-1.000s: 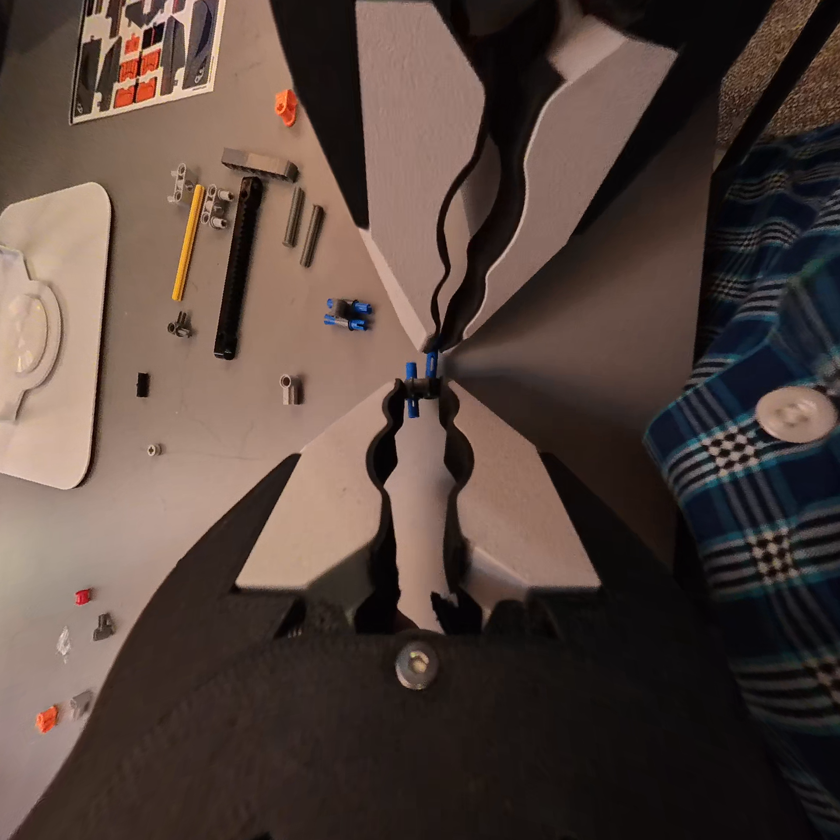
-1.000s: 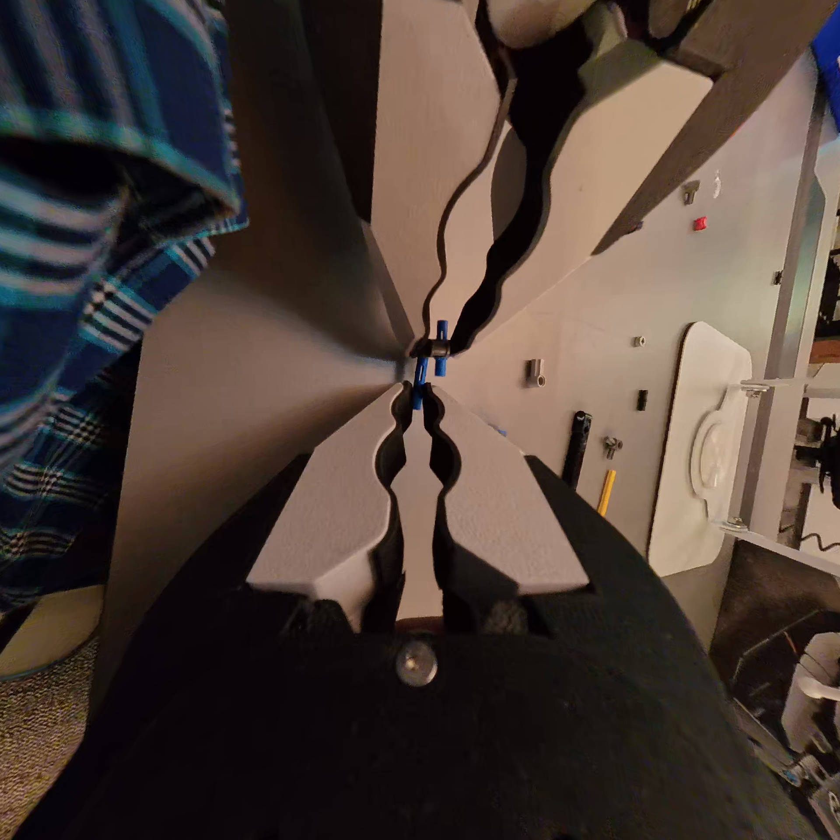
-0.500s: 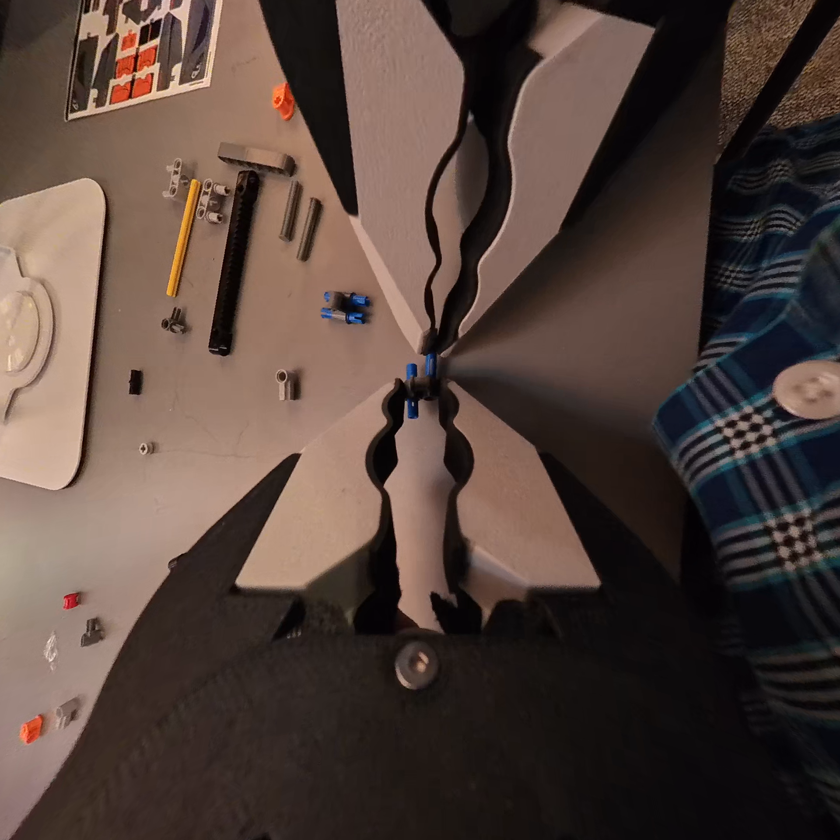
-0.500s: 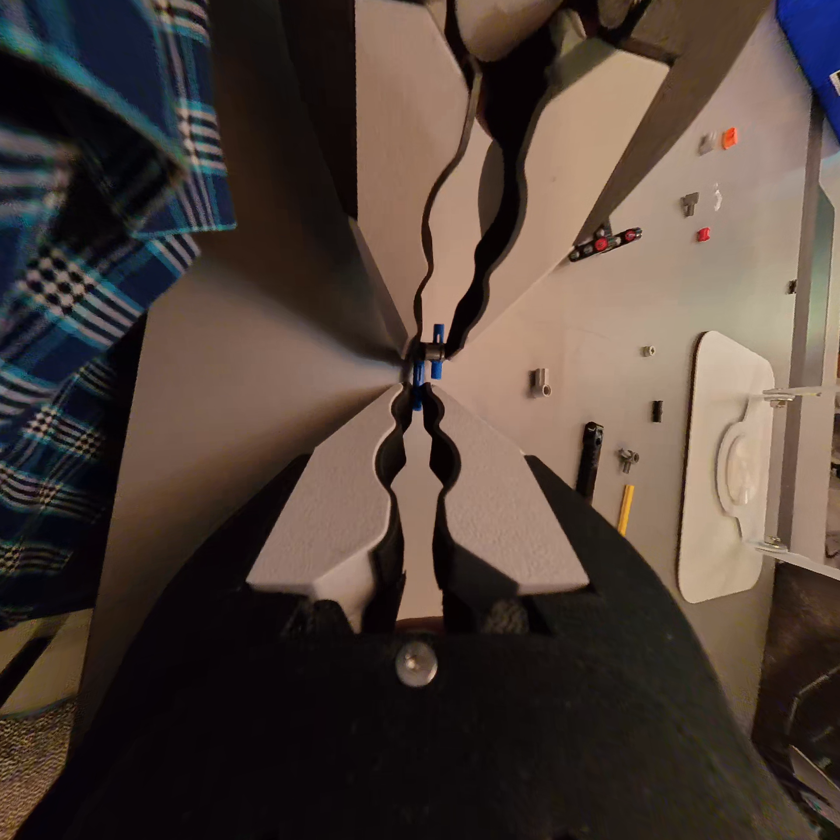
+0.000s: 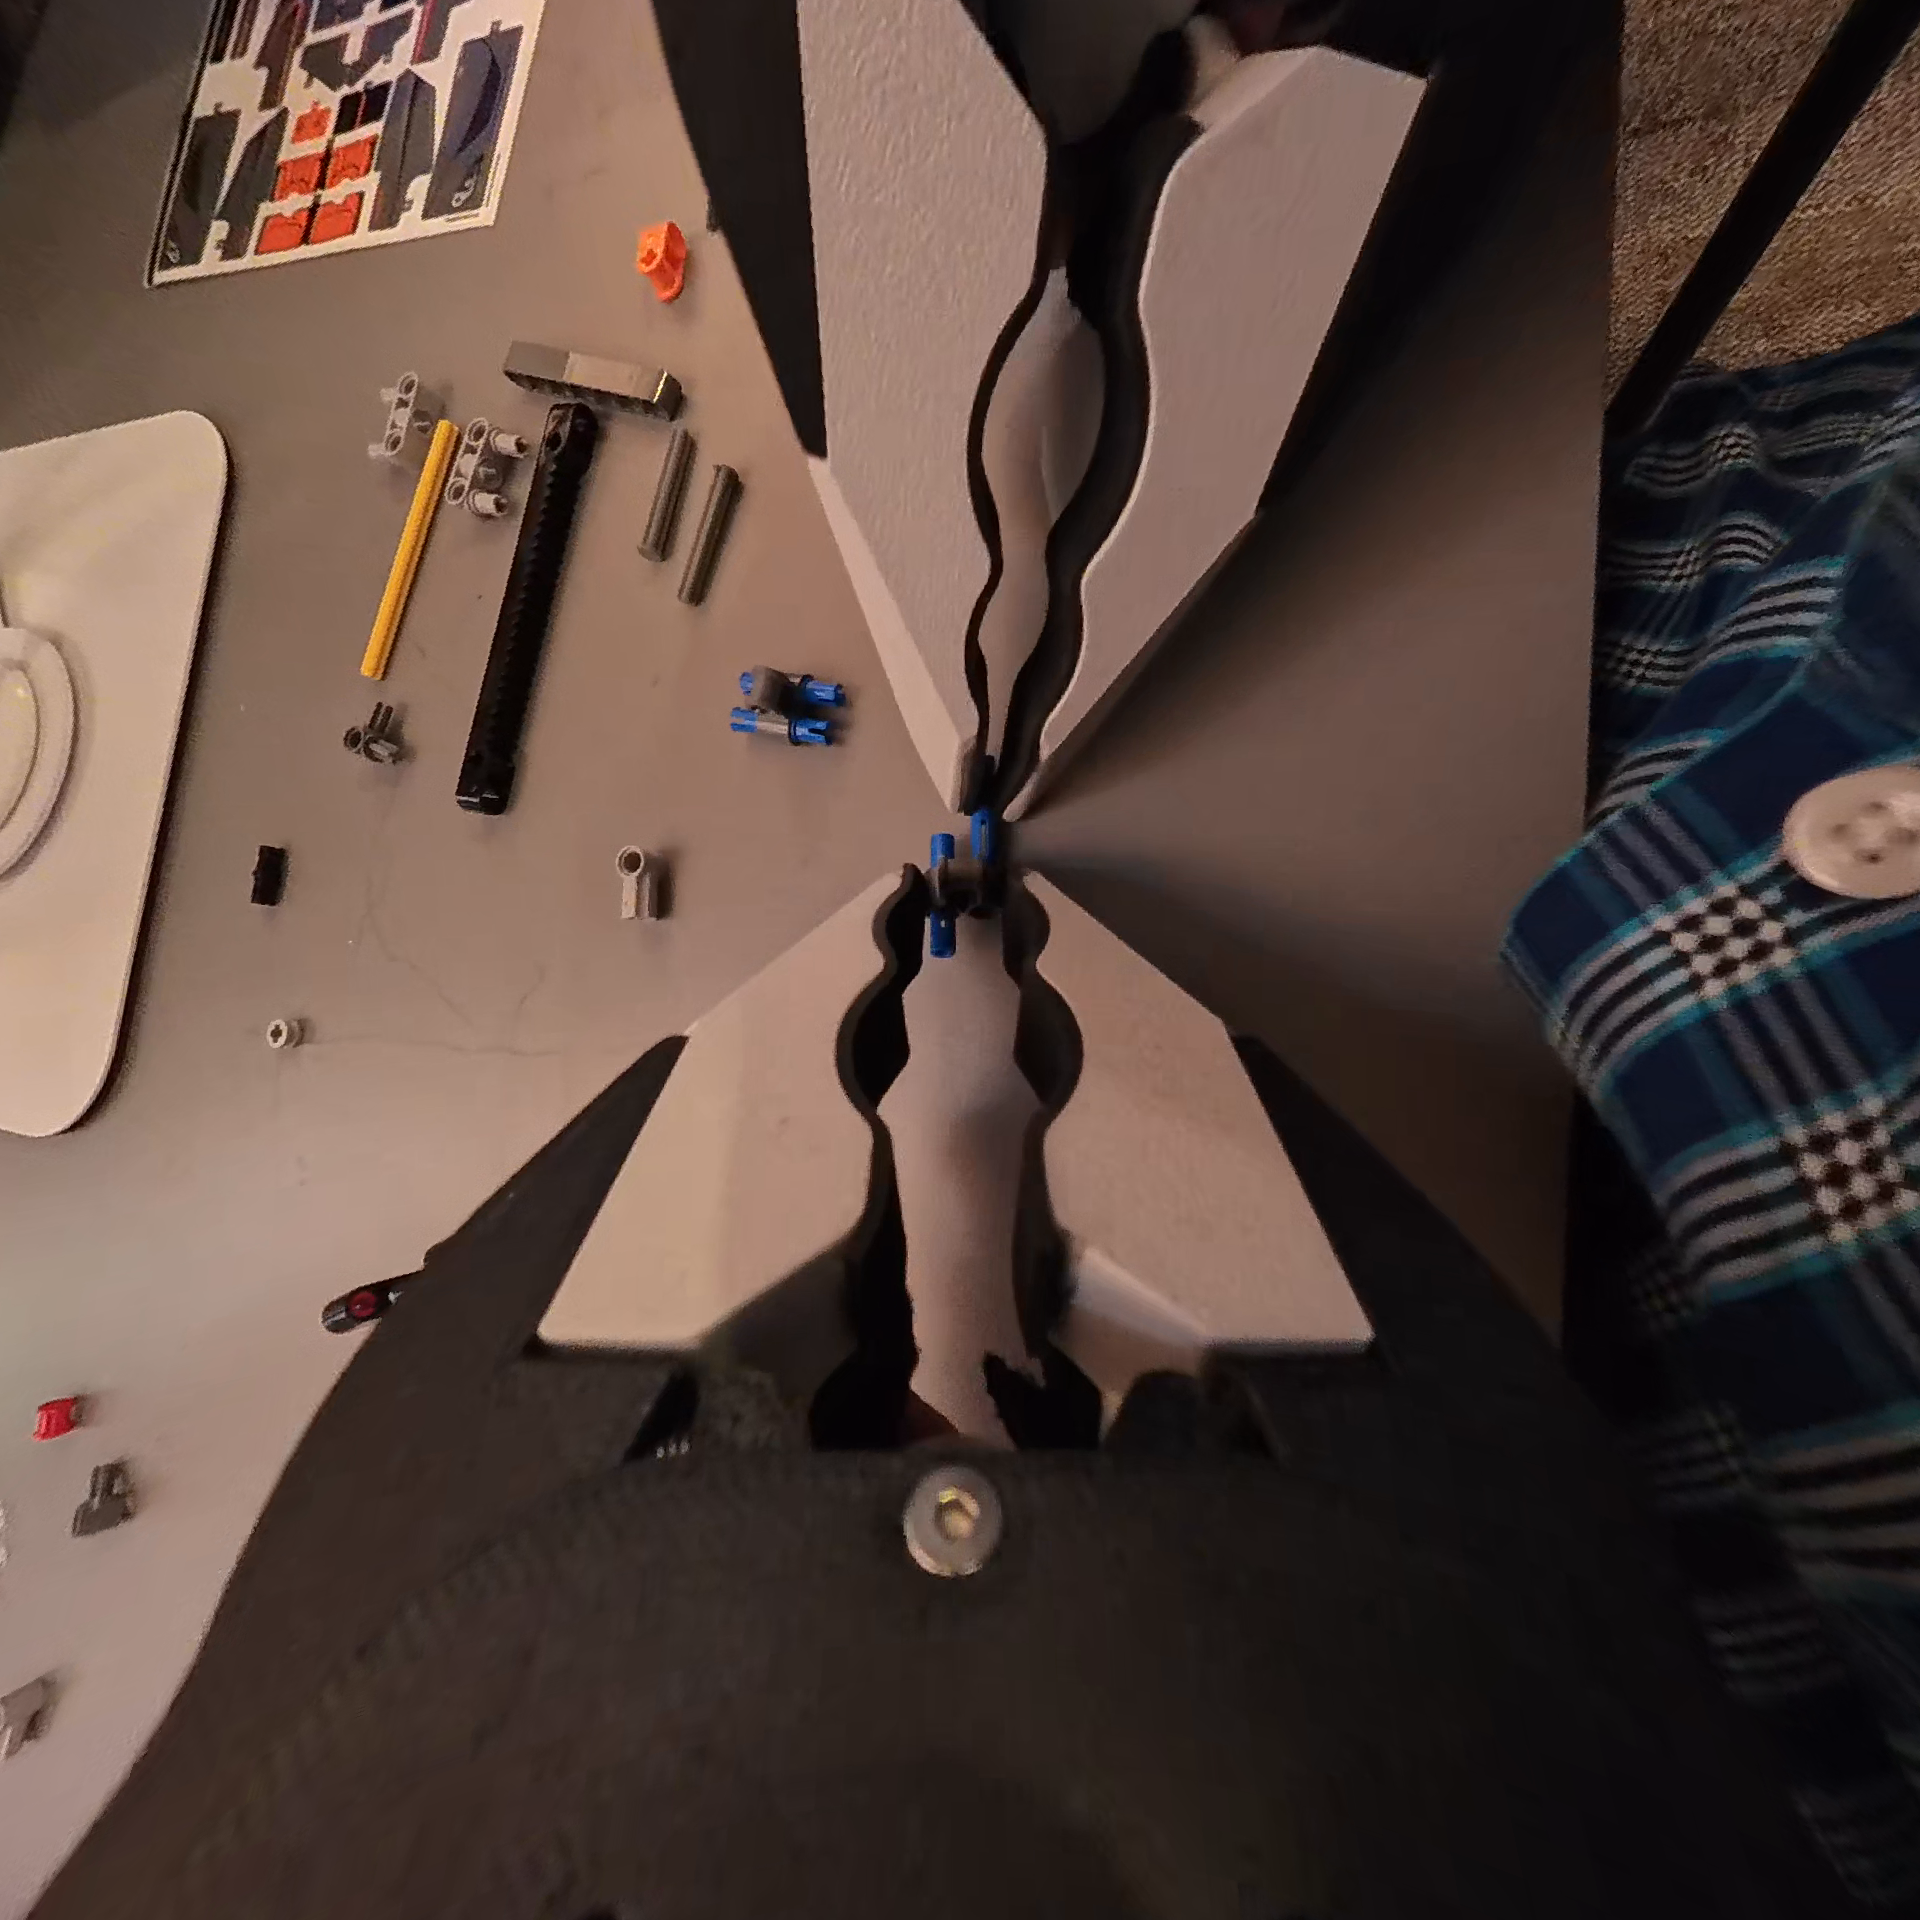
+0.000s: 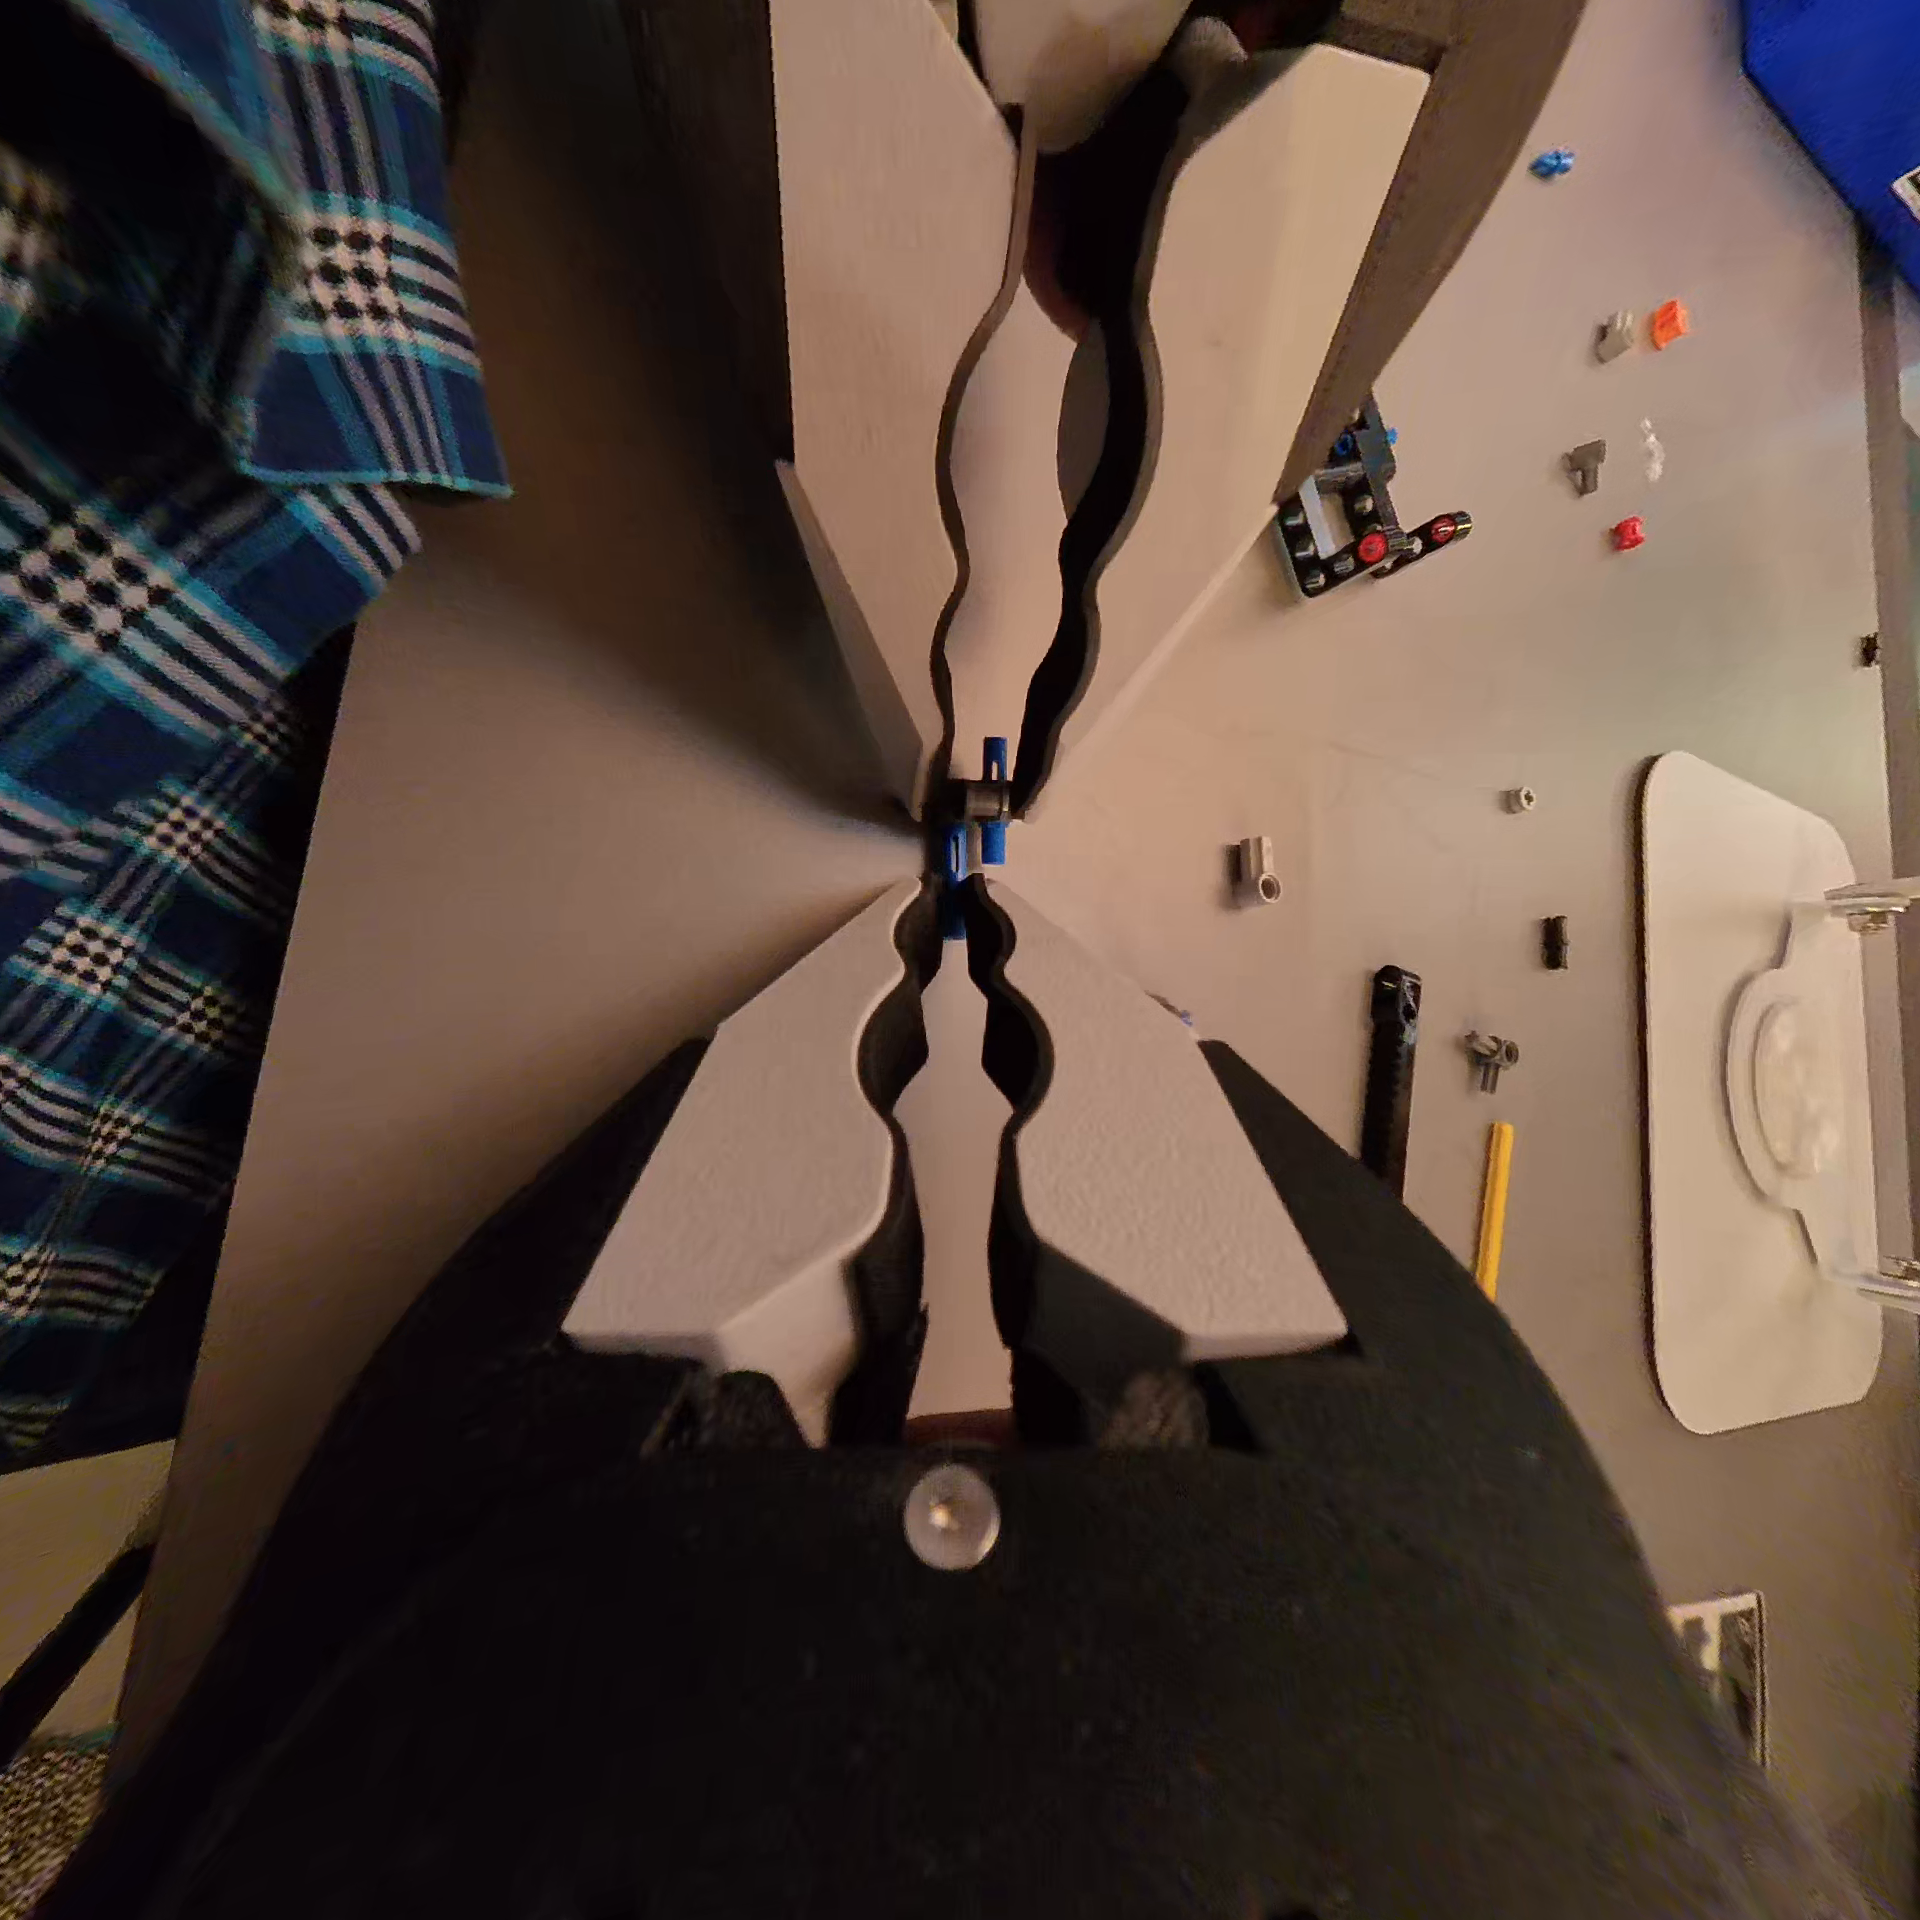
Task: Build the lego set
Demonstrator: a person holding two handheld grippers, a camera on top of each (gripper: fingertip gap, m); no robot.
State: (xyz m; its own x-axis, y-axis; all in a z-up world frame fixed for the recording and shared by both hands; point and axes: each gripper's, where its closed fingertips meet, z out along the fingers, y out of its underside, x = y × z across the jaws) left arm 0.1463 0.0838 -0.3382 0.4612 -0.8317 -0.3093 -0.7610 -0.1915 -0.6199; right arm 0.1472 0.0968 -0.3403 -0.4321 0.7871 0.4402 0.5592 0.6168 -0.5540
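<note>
My two grippers meet tip to tip above the grey table (image 5: 436, 1091). My left gripper (image 5: 961, 888) is shut on a small grey connector (image 5: 958, 881) that has a blue pin (image 5: 940, 914) through it. My right gripper (image 5: 989, 805) comes in from the top of the left wrist view, shut on a second blue pin (image 5: 983, 831) at the connector's other hole. In the right wrist view, my right gripper (image 6: 948, 888) clamps that blue pin (image 6: 951, 868), and the left gripper (image 6: 975, 805) holds the connector (image 6: 982, 798) from above.
Loose parts lie on the table: a yellow axle (image 5: 408, 551), a black toothed beam (image 5: 525, 623), a grey beam (image 5: 592, 376), a connector with two blue pins (image 5: 784, 707), and a black frame assembly (image 6: 1351, 520). There is also a sticker sheet (image 5: 343, 125), a white pad (image 5: 94, 769) and a person's plaid shirt (image 5: 1766, 935).
Both grippers stay clamped tip to tip on the same small piece. The pair has shifted over the table, so the black frame assembly now shows in the right wrist view.
</note>
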